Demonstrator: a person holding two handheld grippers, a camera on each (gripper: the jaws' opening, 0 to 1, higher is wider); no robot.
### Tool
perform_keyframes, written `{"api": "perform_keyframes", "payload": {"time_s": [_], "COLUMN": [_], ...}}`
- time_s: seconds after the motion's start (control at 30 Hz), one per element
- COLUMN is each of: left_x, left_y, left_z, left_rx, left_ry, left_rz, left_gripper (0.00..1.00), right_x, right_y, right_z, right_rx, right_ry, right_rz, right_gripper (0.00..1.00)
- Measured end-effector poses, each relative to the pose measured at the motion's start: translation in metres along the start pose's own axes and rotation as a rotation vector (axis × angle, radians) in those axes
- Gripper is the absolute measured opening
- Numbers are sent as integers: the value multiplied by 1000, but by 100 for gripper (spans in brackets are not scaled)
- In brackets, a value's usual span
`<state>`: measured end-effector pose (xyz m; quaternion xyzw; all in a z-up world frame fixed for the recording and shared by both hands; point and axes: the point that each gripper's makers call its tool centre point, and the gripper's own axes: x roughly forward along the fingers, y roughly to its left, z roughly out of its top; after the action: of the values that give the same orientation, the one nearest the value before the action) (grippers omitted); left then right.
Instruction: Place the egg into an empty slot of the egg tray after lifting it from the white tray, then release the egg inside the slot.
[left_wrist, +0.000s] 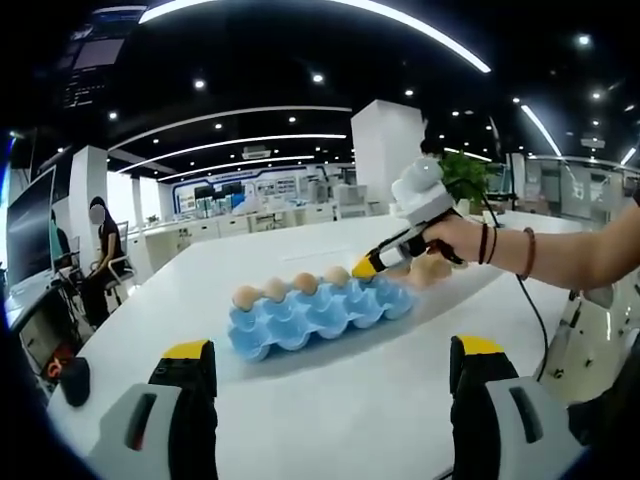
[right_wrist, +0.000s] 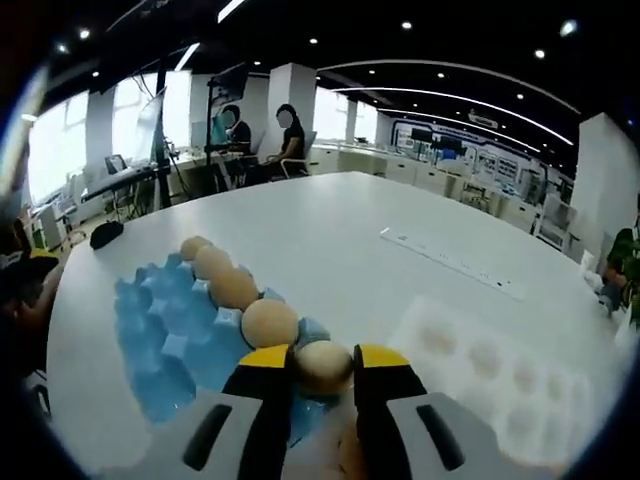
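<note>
A blue egg tray (left_wrist: 320, 312) lies on the white table, with several eggs (left_wrist: 275, 290) along its far row. My right gripper (left_wrist: 366, 267), held in a hand, reaches the tray's right end. In the right gripper view, that right gripper (right_wrist: 323, 372) is shut on an egg (right_wrist: 323, 364), low over the near end of the blue egg tray (right_wrist: 160, 325), in line with the row of eggs (right_wrist: 233, 287). Whether the egg rests in a slot I cannot tell. The white tray (right_wrist: 500, 385) with pale eggs lies to the right. My left gripper (left_wrist: 333, 352) hangs open in front of the tray.
The person's forearm (left_wrist: 545, 250) with wrist bands comes in from the right. A white power strip (right_wrist: 450, 262) lies further across the table, and a dark object (left_wrist: 72, 380) sits near the table's edge. People sit at desks (right_wrist: 285, 135) beyond the table.
</note>
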<state>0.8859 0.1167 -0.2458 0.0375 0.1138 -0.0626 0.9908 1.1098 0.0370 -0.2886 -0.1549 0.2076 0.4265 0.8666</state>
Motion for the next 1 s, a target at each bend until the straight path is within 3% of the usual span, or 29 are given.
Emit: {"api": "perform_keyframes", "payload": {"time_s": [0.27,0.53,0.8,0.9,1.0], "left_x": [-1,2,8,10,11], "left_y": [-3,0,6,6,3], "left_z": [1,5,10,12,14], "left_rx": [2,-2,-23,-33,-27], "left_ry": [-3,-9,-20,-30,-29], "left_rz": [-1,-2,2,-2,-5], "left_gripper": [99,99,100,100,100], "right_x": [-1,0,-10,-15,-20], "right_y": [-2,-13,-27,-31,-33], "right_z": [-1,12,23,24,23], "right_rx": [26,29,52,102,112], "right_ry": [2,-54,-108,-123,-125], "right_rz": [-2,-27,-65,-72,-75], "right_gripper": [24,29,45,51,52]}}
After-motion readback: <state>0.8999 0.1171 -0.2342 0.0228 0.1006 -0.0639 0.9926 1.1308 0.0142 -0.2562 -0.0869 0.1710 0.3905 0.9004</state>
